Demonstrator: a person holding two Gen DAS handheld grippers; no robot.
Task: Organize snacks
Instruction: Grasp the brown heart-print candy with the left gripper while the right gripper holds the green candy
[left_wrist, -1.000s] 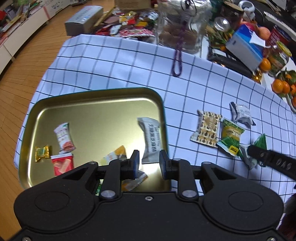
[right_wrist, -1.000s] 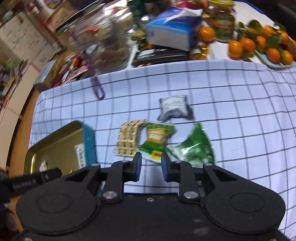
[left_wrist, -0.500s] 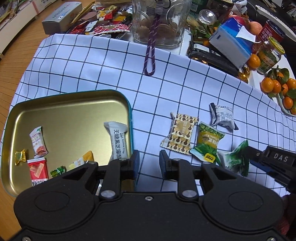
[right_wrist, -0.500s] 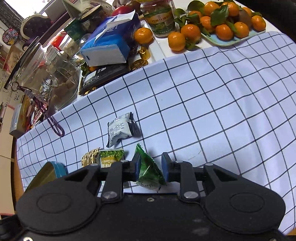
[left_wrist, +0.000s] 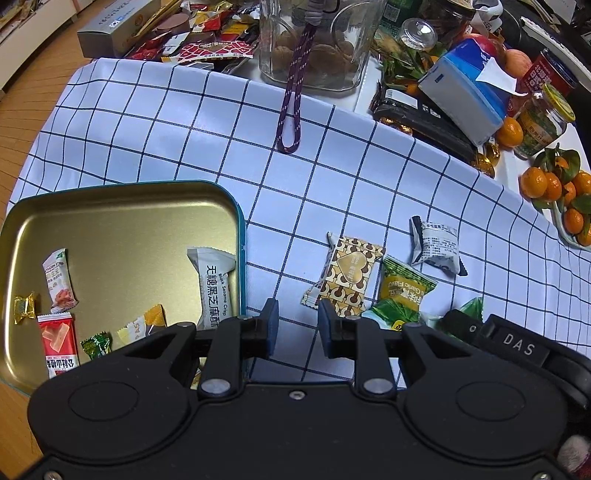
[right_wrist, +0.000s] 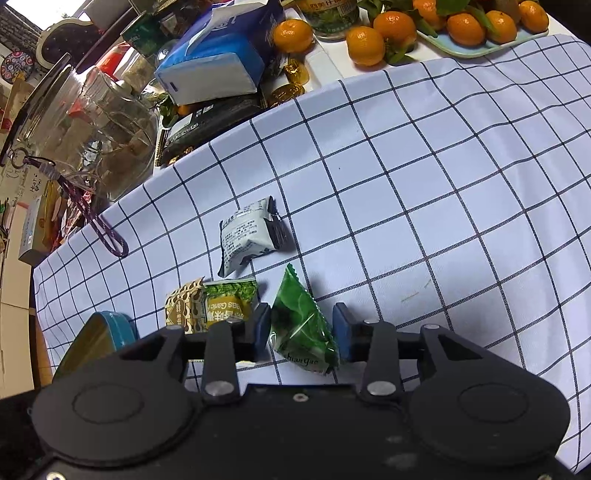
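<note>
A white cloth (right_wrist: 424, 192) with a dark grid covered the table, cluttered at its far edge with a glass jar (left_wrist: 314, 40), a tissue box (right_wrist: 214, 62) and tangerines (right_wrist: 391, 29). The right gripper (right_wrist: 301, 328) had its fingers set wide around a green triangular snack packet (right_wrist: 301, 325), whose long axis ran from its pointed tip, aimed away, back toward the gripper; whether the pads touched it could not be told. The left gripper (left_wrist: 295, 326) hovered with a narrow gap, holding nothing, beside the gold tin tray (left_wrist: 129, 206) containing several wrapped snacks, including a white sesame bar (left_wrist: 212, 284) lying lengthwise along its right wall.
</note>
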